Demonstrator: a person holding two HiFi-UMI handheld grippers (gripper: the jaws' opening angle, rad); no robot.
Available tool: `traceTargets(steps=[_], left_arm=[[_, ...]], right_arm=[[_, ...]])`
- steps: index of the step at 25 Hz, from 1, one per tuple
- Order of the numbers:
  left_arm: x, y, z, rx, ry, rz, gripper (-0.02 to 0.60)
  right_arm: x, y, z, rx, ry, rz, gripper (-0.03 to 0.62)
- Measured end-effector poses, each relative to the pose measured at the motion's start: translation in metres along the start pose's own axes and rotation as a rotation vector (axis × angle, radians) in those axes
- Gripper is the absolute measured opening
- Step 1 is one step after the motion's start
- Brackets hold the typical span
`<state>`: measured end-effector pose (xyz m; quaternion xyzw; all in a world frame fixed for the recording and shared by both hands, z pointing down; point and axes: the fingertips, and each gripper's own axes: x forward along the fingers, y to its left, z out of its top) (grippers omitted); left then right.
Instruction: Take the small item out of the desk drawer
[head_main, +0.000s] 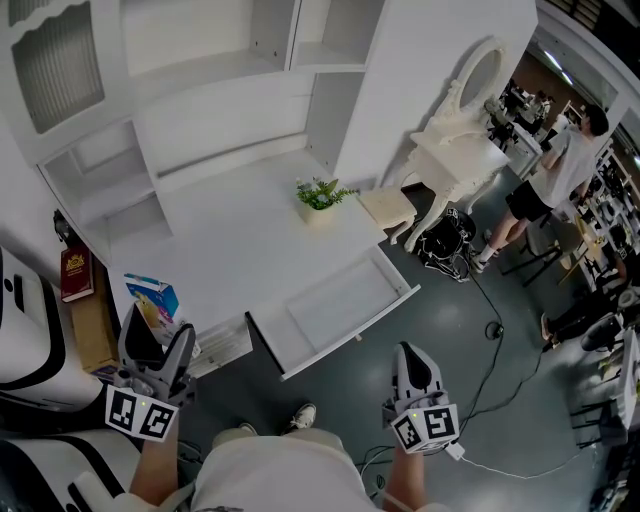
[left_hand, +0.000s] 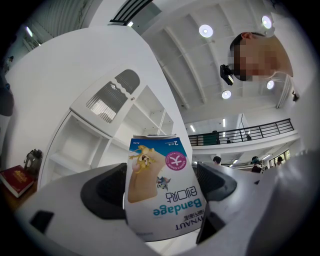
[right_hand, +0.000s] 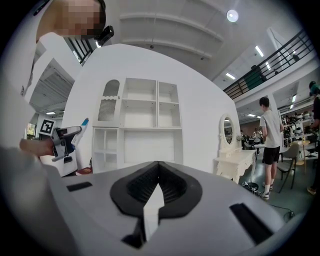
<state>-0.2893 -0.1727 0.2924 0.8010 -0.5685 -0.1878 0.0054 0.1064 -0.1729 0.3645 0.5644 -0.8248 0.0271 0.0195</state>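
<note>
The small item is a blue and white bandage box (left_hand: 159, 186), and my left gripper (head_main: 151, 338) is shut on it. The box (head_main: 153, 299) sticks up out of the jaws, over the desk's left front corner. The white desk drawer (head_main: 343, 309) stands pulled out, and its inside looks bare. My right gripper (head_main: 413, 354) is shut with nothing in it, held above the grey floor just right of the drawer. In the right gripper view, the right gripper (right_hand: 157, 189) has its pads pressed together, and the left gripper (right_hand: 65, 142) with the box shows far off at left.
A small potted plant (head_main: 319, 196) stands on the white desk top (head_main: 240, 245) under the hutch shelves. A red book (head_main: 75, 273) lies on a side stand at left. A white vanity (head_main: 462, 135), a stool (head_main: 389, 207), a black bag (head_main: 446, 240), floor cables (head_main: 494, 330) and a standing person (head_main: 556, 178) are at right.
</note>
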Motion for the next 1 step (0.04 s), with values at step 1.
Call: traceTargets(steps=[1], left_arm=[[-0.0008, -0.0009, 0.0000, 0.000, 0.000, -0.001, 0.443]], right_arm=[[-0.0012, 0.0001, 0.0000, 0.000, 0.000, 0.000, 0.009]])
